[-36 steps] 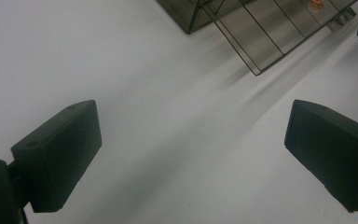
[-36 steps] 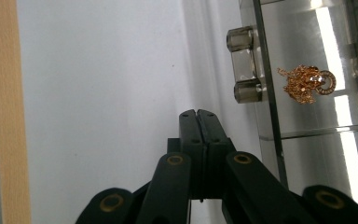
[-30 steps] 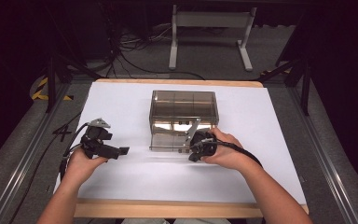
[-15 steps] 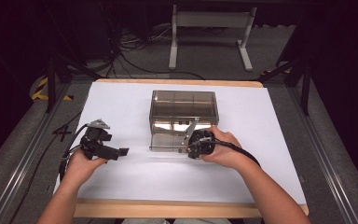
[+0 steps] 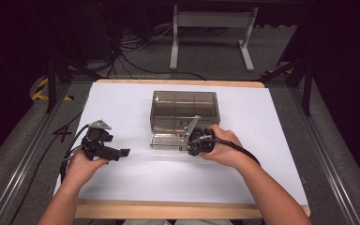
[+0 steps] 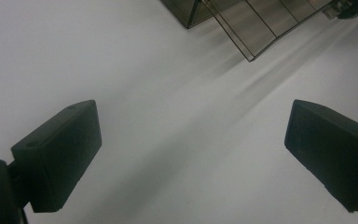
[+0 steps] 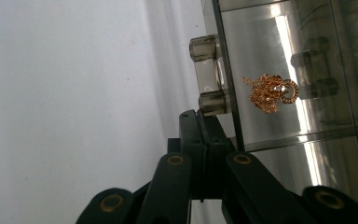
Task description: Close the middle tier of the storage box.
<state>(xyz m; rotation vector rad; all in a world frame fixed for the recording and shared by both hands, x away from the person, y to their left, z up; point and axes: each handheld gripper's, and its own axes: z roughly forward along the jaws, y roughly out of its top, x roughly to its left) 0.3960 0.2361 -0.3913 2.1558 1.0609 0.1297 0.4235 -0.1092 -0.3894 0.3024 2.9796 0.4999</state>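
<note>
- Right hand-held gripper [image 7: 204,135] is clenched at the base of the drawer handle [image 7: 209,74] of the smoky box [image 5: 185,110] mid-counter [image 5: 122,101]; a gold chain [image 7: 270,92] lies inside.
- Jaws sit low, so a pull might slip off the handle.
- Left hand-held gripper [image 6: 191,154] hovers released, angled over bare counter, well apart from the box.
</note>
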